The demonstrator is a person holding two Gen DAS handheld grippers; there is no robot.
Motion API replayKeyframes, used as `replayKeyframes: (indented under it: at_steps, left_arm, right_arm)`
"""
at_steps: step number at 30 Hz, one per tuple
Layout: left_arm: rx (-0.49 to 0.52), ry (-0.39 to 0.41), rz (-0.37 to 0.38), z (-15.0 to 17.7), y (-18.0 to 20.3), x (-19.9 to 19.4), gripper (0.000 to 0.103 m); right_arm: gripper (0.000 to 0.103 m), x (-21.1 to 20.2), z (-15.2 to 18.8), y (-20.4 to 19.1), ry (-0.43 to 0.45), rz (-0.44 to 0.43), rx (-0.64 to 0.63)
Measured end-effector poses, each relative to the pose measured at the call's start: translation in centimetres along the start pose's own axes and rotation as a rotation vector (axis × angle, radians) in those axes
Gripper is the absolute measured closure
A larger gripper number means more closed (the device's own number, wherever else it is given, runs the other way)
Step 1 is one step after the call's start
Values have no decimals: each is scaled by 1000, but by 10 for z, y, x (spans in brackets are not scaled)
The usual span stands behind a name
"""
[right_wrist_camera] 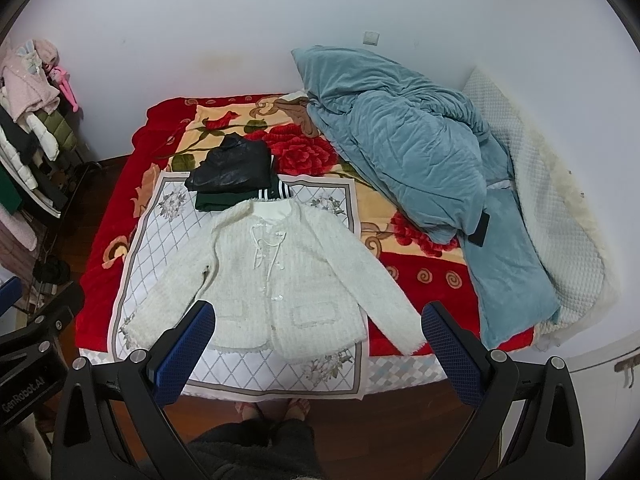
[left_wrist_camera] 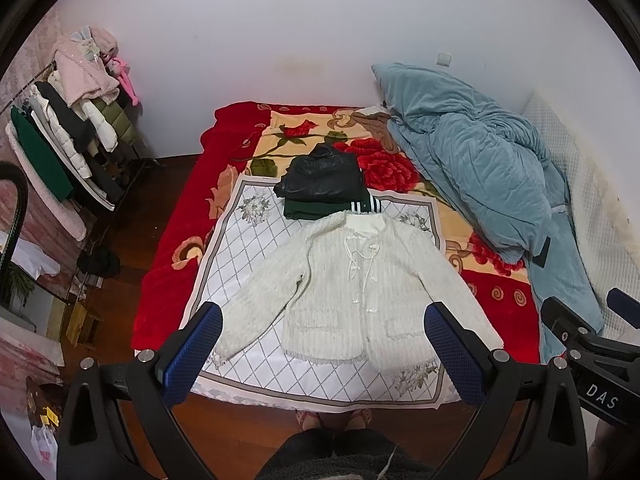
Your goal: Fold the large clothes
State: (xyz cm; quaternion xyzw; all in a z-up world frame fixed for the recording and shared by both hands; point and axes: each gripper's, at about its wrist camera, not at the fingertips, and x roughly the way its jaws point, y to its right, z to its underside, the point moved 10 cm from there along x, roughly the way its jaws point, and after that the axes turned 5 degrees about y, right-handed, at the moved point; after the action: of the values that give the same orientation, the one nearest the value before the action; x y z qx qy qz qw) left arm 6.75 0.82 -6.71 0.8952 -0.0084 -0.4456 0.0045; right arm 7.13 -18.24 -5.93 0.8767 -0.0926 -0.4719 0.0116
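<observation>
A white cardigan (left_wrist_camera: 352, 292) lies face up and spread flat on a diamond-patterned cloth (left_wrist_camera: 256, 248) at the foot of the bed (left_wrist_camera: 168, 280), collar away from the person, both sleeves angled out and down, front closed with its ties loose. Just behind the collar sits a stack (left_wrist_camera: 324, 188) of two folded garments, a black one on a dark green one, which suggests earlier pieces are done and this one is next. The fold itself looks not yet begun: no sleeve is turned in, the hem lies straight.

The next move probably calls for taking a sleeve near the cuff and carrying it across the chest, then the same on the other side, before bringing the hem up towards the collar. The knit looks fluffy and limp, so a pinch on a single layer may drag the body along; a grip at the cuff and shoulder seam would likely hold shape better.

The left claw (left_wrist_camera: 324, 344) is spread wide, blue pads well apart, holding nothing and hovering above the bed's near edge. The right claw (right_wrist_camera: 320, 340) is equally wide, empty and clear of the fabric. A blue quilt (right_wrist_camera: 404, 152) is heaped on the bed's right side, well apart from the cardigan
</observation>
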Motion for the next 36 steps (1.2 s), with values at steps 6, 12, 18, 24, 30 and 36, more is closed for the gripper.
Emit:
replayKeyframes:
  at_steps: [6, 12, 18, 24, 30, 36]
  left_arm:
    - [60, 27, -51, -8, -4, 38, 0]
    - [96, 25, -111, 0, -7, 140, 0]
    - [129, -59, -184, 28, 7, 244, 0]
    - [111, -199, -254, 74, 33, 352, 0]
    - [96, -348, -279, 140, 57, 448, 0]
    - [100, -445, -291, 182, 81, 519, 0]
  right_arm:
    - [0, 36, -4, 0, 0, -11, 64]
    - [3, 155, 36, 39, -127, -22, 272]
    - [44, 289, 120, 120, -286, -1, 563]
    - [31, 436, 234, 209, -378, -60, 999]
    - [28, 564, 360, 260, -468, -54, 1371]
    - [43, 621, 401, 292, -290, 7, 1626]
